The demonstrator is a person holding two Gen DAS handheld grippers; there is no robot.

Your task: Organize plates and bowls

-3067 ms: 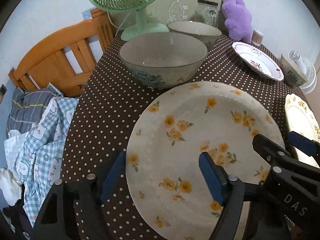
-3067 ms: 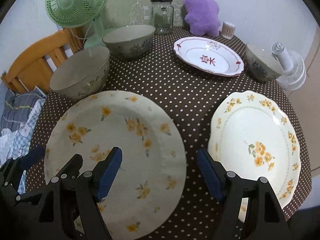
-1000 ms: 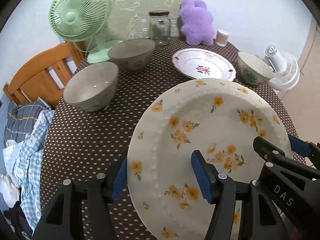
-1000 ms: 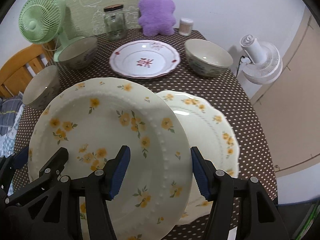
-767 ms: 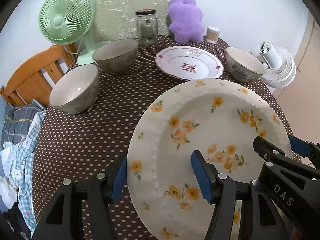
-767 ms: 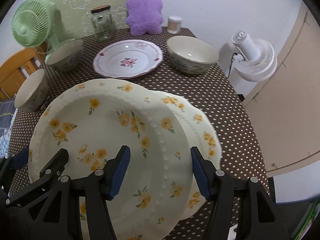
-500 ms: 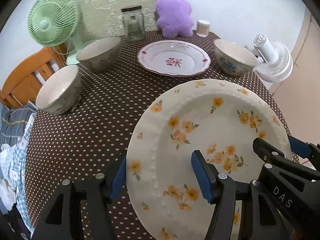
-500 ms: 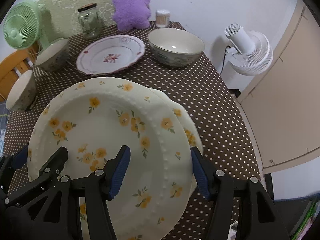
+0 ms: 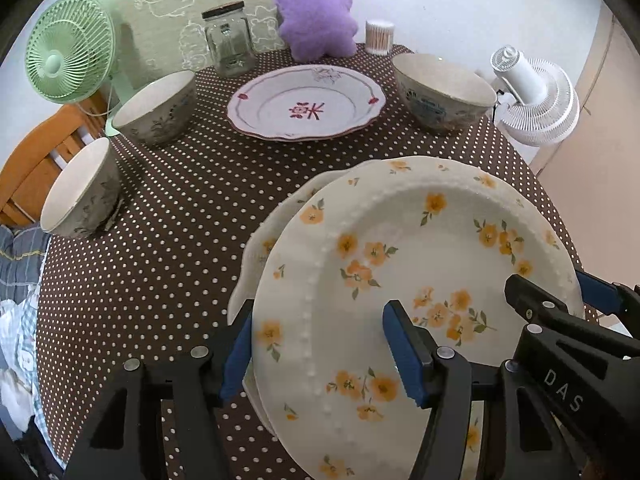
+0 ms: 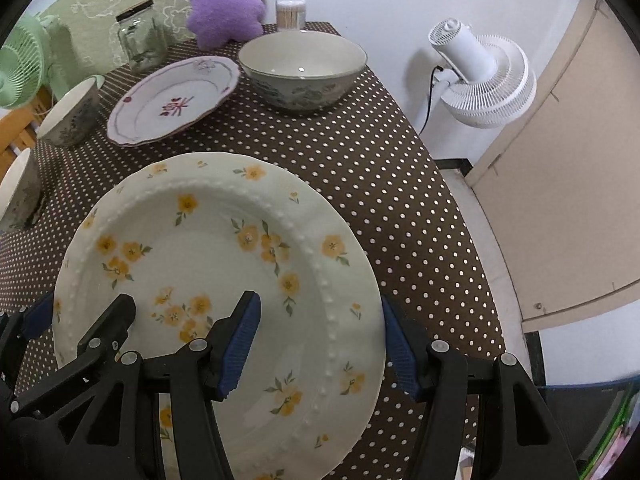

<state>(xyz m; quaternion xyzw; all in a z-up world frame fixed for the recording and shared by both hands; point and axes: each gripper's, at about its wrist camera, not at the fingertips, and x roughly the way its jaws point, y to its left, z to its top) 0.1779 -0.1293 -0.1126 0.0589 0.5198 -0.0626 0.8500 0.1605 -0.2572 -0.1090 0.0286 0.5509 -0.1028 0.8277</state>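
A large cream plate with yellow flowers (image 9: pixel 408 264) (image 10: pixel 224 280) is held at its two sides by both grippers. My left gripper (image 9: pixel 320 344) straddles its left rim and my right gripper (image 10: pixel 320 340) its right rim, each with the rim between its blue pads. The plate sits over a second scalloped yellow-flower plate (image 9: pixel 272 224), whose edge shows under its left side. A red-patterned plate (image 9: pixel 306 102) lies at the table's back. Three bowls stand around it: one back right (image 9: pixel 442 90) and two at the left (image 9: pixel 158 106) (image 9: pixel 80 190).
The table has a brown dotted cloth (image 9: pixel 168 240). A green fan (image 9: pixel 70 50), glass jar (image 9: pixel 228 38), purple plush (image 9: pixel 318 20) and toothpick jar (image 9: pixel 379 36) line the back. A white fan (image 10: pixel 480 76) stands off the right edge. A wooden chair (image 9: pixel 28 168) is at left.
Both grippers have carried the flowered plate to the right, from the table's left over the scalloped plate, and it now covers nearly all of that plate.
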